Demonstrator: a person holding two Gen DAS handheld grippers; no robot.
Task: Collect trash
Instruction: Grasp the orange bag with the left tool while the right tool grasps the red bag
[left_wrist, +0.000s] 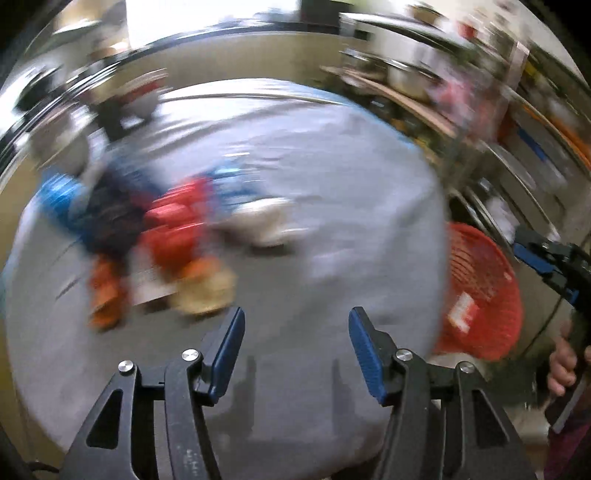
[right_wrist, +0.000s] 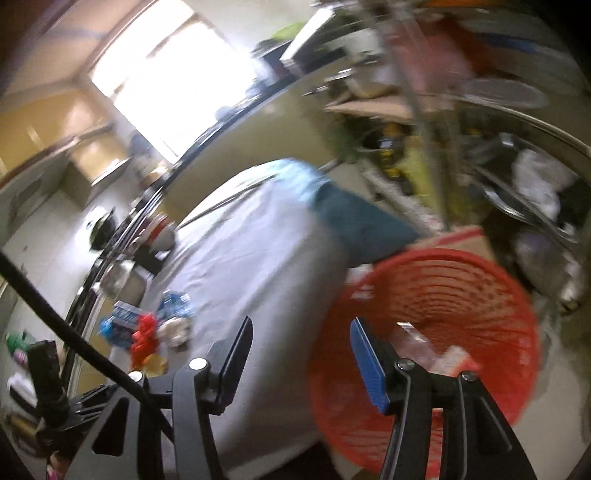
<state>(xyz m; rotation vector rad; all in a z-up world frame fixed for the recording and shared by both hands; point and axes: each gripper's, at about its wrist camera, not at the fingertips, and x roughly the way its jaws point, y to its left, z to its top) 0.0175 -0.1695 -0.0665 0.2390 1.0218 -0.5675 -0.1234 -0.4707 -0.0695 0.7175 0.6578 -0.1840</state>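
- My left gripper has its fingers spread wide and holds nothing
- My right gripper is spread wide too, also holding nothing
- The blurry pile of red, blue, orange and white wrappers lies on the grey cloth-covered table, ahead and to the left of my left fingers
- The left gripper is nearer to it
- The round red plastic basket sits past the table's right edge, under my right gripper
- Bare cloth gives open room between the two
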